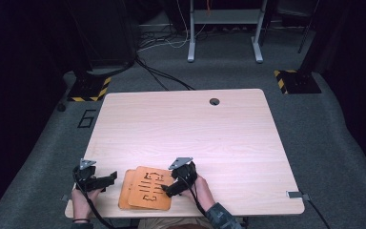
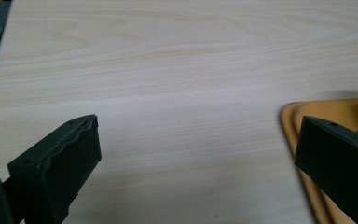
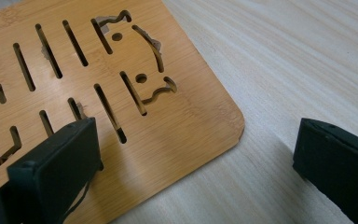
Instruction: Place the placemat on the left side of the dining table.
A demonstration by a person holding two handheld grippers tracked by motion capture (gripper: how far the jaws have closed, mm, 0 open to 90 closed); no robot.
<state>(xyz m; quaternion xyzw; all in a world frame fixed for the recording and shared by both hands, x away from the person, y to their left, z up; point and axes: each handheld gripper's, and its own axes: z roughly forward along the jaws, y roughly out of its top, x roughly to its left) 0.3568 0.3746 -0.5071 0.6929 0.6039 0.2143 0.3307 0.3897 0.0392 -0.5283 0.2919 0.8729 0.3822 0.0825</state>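
Two flat orange-brown wooden boards (image 1: pixel 145 189) lie stacked and slightly fanned near the table's front edge; the top one has cut slots and curved openings (image 3: pixel 98 70). My left gripper (image 1: pixel 108 180) is open just left of the stack, its right jaw over the boards' rounded edge (image 2: pixel 293 121). My right gripper (image 1: pixel 170 190) is open at the stack's right side, with one jaw above the top board and the other above bare table. Nothing is held between either pair of jaws.
The light wooden table (image 1: pixel 186 129) has a round cable hole (image 1: pixel 214 101) near its far edge. A metal clamp (image 1: pixel 295 194) sits at the front right corner. On the grey carpet beyond stand a white frame's legs (image 1: pixel 224 33) and cables.
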